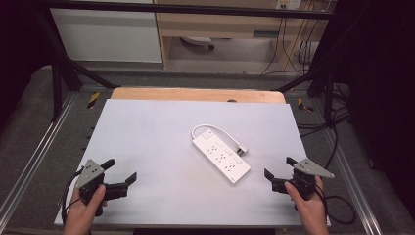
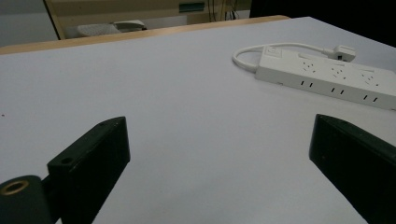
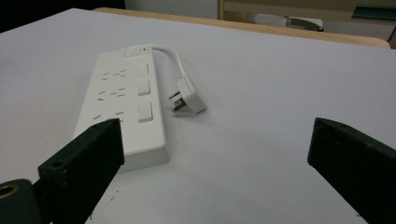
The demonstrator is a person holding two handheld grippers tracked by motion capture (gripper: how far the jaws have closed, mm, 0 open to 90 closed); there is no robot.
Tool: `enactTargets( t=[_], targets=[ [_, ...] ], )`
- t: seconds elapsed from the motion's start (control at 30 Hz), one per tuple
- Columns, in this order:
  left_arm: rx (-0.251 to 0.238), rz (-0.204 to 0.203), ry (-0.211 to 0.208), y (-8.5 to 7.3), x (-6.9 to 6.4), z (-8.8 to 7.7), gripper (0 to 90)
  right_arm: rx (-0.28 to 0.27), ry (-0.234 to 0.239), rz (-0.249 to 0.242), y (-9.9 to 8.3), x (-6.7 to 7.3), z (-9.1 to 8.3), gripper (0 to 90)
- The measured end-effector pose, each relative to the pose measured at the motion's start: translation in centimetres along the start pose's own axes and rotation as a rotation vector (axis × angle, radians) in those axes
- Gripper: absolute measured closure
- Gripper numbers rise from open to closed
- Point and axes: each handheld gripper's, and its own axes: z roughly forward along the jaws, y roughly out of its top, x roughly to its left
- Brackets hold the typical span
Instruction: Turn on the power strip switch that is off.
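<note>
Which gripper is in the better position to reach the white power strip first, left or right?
Probably the right gripper: it is open and nearer the power strip, whose end lies just ahead of its jaws. The left gripper, also open, sits farther away.

The power strip point(image 1: 221, 153) is smooth white plastic with a slight sheen, as is its plug point(image 3: 187, 96). The tabletop point(image 1: 156, 132) is a matt, pale, smooth sheet over a light wooden board. Both grippers point(image 1: 118, 172) point(image 1: 279, 167) have matt black plastic jaws.
</note>
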Motion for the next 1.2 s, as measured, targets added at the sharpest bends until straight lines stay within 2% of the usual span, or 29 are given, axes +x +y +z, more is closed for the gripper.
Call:
enactTargets(
  t=[0.17,0.2,0.3,0.37,0.47,0.6,0.77,0.87,0.97,1.2],
  targets=[
    [0.003,-0.008,0.003,-0.1,0.1,0.1,5.0,0.0,0.01,0.008,0.2,0.0,-0.2,4.7],
    [-0.001,-0.012,0.001,0.0,0.0,0.1,5.0,-0.005,0.025,0.023,0.3,0.0,-0.4,4.4],
    [-0.001,-0.007,-0.001,0.0,0.0,0.0,5.0,0.0,0.032,0.032,0.6,0.1,-0.6,4.0],
    [0.0,-0.005,0.005,0.0,0.1,0.0,5.0,0.02,0.035,0.062,0.7,0.1,-0.6,3.2],
    [0.007,-0.003,0.008,-0.1,0.1,0.1,5.0,0.031,0.038,0.079,1.0,0.2,-0.8,2.5],
    [0.015,-0.003,0.005,-0.2,0.0,0.2,5.0,0.024,0.036,0.067,1.6,0.5,-1.1,2.8],
    [0.022,-0.005,0.012,-0.3,0.1,0.3,5.0,0.029,0.043,0.017,3.2,1.3,-1.1,3.3],
    [0.025,-0.007,0.009,-0.3,0.1,0.3,5.0,0.036,0.016,-0.009,4.0,1.7,-0.8,4.3],
    [0.017,0.012,0.002,-0.3,0.0,0.2,5.0,0.04,0.028,-0.029,4.7,2.2,-0.5,4.8],
    [0.014,-0.003,0.021,-0.3,0.0,0.2,4.5,0.031,0.058,-0.048,6.2,2.6,0.1,5.8]
  ],
)
